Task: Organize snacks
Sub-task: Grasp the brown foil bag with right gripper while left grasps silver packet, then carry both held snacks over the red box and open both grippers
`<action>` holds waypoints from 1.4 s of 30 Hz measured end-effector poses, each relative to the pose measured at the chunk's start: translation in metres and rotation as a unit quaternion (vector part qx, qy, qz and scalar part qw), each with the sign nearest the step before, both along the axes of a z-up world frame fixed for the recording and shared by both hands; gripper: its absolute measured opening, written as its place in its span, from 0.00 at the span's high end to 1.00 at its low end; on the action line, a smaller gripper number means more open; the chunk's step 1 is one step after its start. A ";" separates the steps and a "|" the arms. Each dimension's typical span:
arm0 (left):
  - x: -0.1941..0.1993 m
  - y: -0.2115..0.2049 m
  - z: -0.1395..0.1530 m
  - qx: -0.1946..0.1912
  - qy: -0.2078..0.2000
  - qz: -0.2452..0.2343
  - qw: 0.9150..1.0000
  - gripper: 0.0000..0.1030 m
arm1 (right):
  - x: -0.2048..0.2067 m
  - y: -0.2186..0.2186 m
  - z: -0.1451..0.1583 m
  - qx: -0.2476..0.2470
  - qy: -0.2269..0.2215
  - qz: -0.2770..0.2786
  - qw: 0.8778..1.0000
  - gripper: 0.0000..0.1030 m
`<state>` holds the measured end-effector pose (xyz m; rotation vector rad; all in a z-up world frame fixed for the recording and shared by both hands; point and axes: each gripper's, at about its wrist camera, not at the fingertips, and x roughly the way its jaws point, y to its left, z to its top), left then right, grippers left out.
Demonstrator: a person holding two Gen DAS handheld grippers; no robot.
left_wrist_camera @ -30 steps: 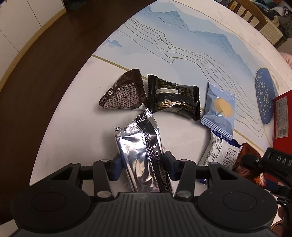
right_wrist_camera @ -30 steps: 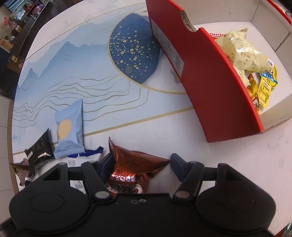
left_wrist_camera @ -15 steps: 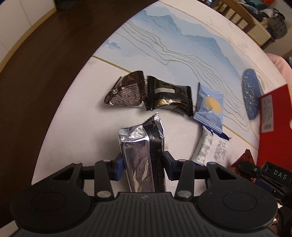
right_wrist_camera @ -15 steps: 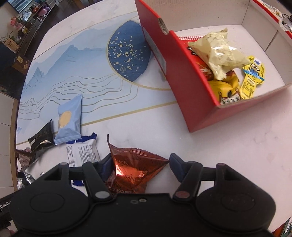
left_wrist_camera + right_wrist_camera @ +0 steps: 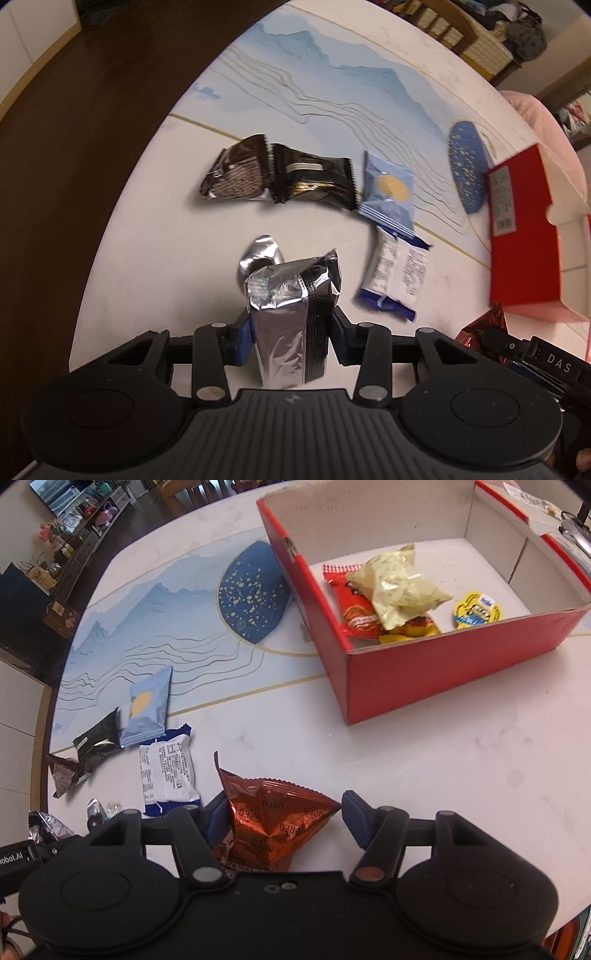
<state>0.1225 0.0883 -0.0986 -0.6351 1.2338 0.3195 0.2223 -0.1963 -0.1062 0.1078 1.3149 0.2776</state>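
Our left gripper (image 5: 290, 338) pinches a silver packet (image 5: 286, 317). Our right gripper (image 5: 282, 818), fingers half spread, holds a copper Oreo bag (image 5: 275, 823).

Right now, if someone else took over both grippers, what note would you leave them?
Left gripper: shut on the silver packet, lifted off the table.
Right gripper: holds the copper Oreo packet against one finger; the other finger stands clear.
Done: four snacks already lie in the red box.
Left: drop both held packets into the box, then fetch the light blue packet, the white packet, the black packet and the brown packet.
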 end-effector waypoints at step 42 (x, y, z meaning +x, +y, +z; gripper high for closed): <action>0.247 -0.249 0.102 -0.044 -0.070 -0.294 0.952 0.60 | 0.175 -0.174 0.074 -0.043 -0.112 -0.002 0.993 0.40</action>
